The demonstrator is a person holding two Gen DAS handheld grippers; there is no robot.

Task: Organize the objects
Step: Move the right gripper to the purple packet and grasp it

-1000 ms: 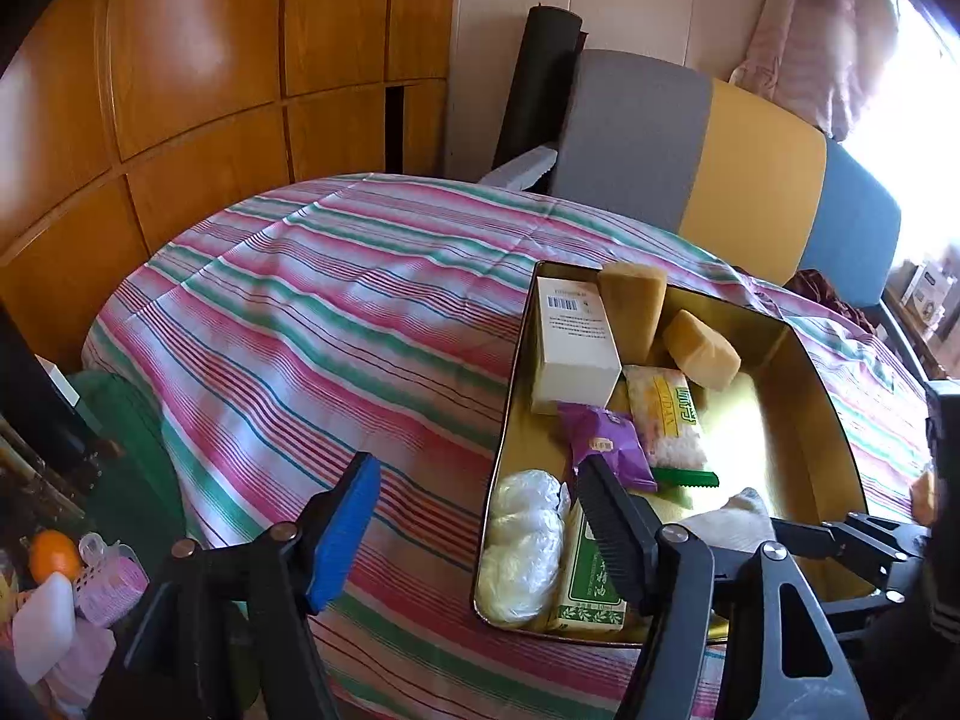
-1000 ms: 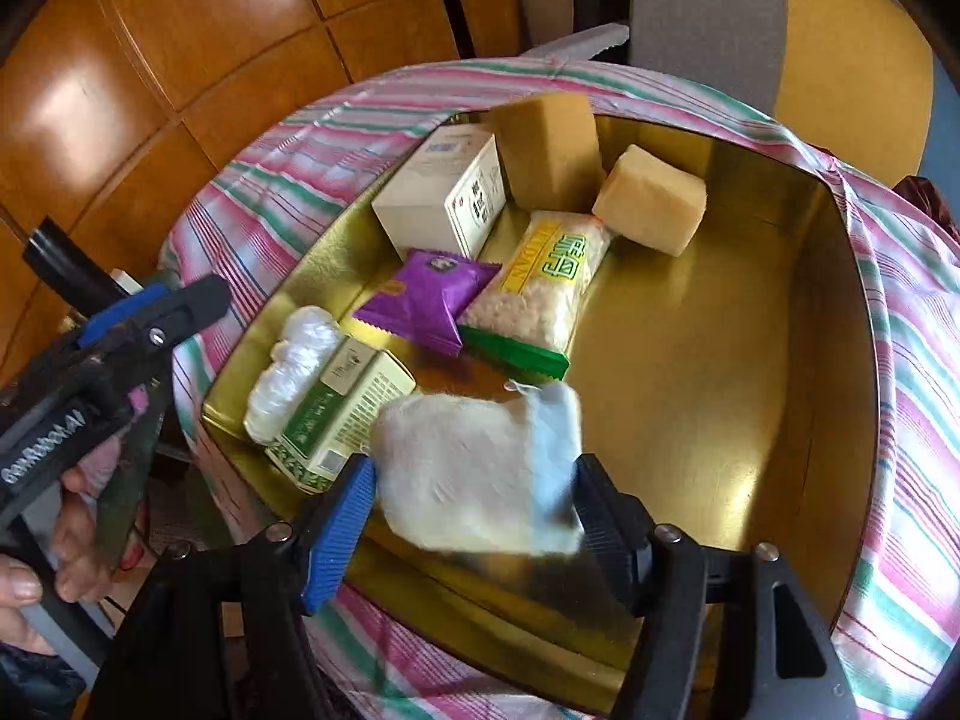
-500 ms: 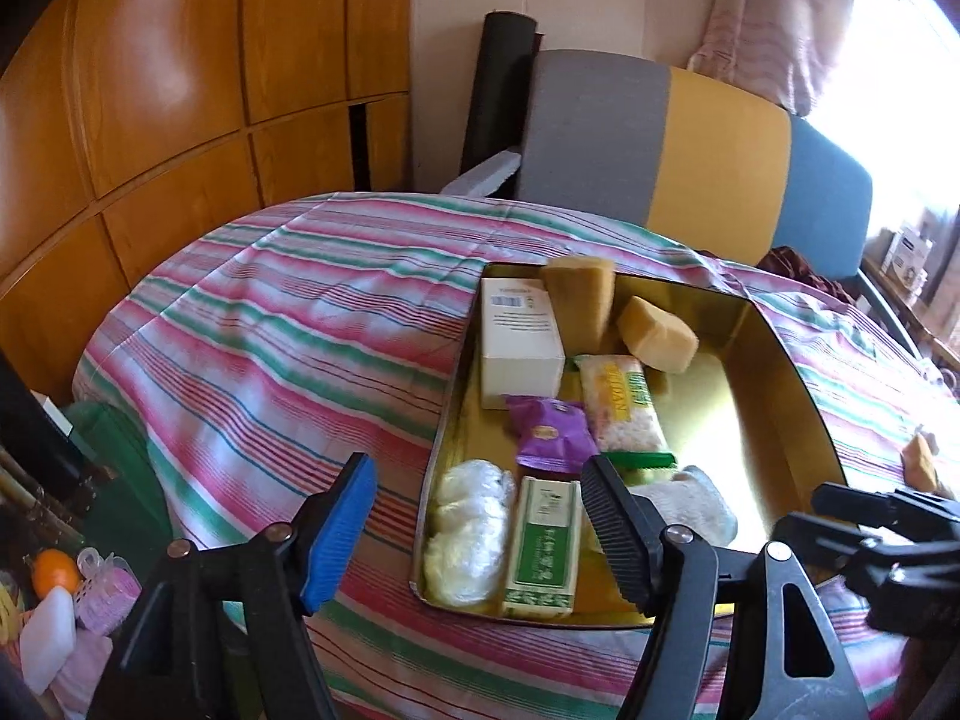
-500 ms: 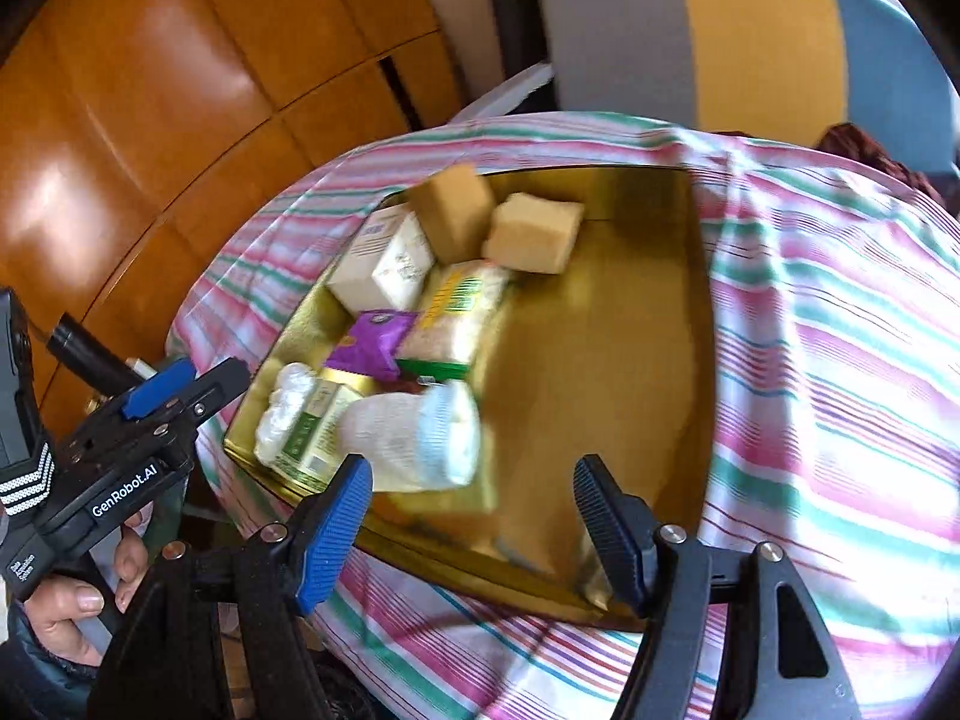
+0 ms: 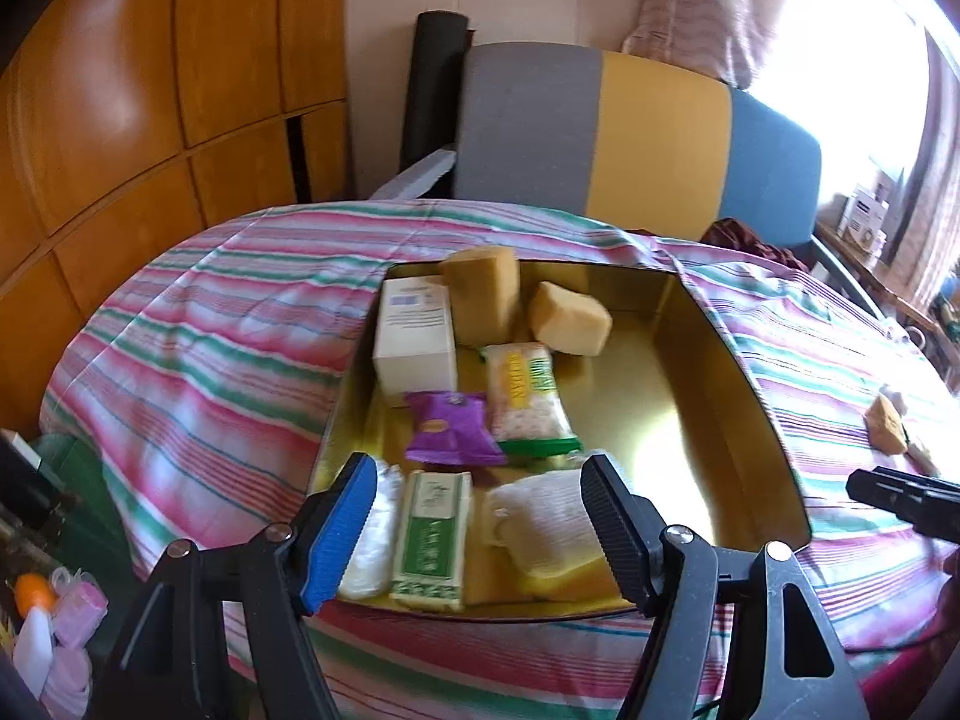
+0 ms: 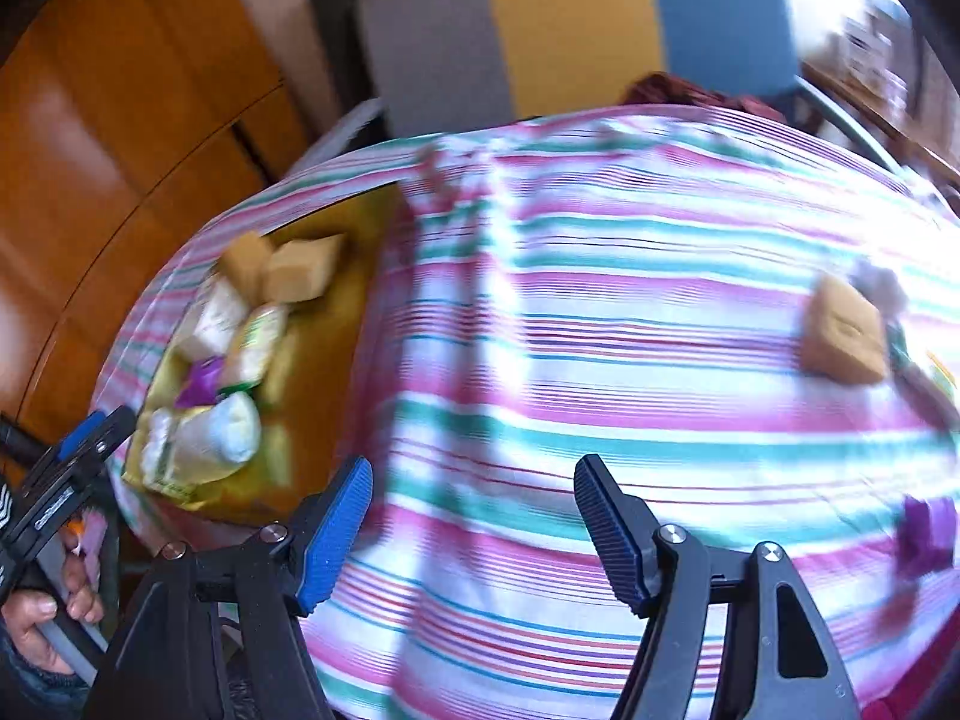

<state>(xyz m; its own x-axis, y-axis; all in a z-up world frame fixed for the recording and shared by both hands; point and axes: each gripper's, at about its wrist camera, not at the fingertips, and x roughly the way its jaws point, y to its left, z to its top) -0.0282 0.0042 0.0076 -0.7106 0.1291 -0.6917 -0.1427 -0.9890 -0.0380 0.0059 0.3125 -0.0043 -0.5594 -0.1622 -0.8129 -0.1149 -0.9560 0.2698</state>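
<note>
The right tongs (image 6: pixel 471 525), a second earlier gripping the white pouch (image 5: pixel 543 519), had dropped it in the tray (image 5: pixel 708 372) and swung, open, toward the sponge (image 6: pixel 845 333); the left tongs (image 5: pixel 477 525) hung open.

White box (image 5: pixel 414 341) at the gold tray's (image 5: pixel 726 414) far-left corner with a blue barcode label and unreadable print, yellow-green snack packet (image 5: pixel 525 399) beside it with illegible lettering, green-white packet (image 5: pixel 433 540) near the tray's front edge, characters unreadable

tray (image 5: pixel 744 396) on table (image 5: pixel 204 348); box (image 5: pixel 414 330), sponges (image 5: pixel 480 300) inside.
</note>
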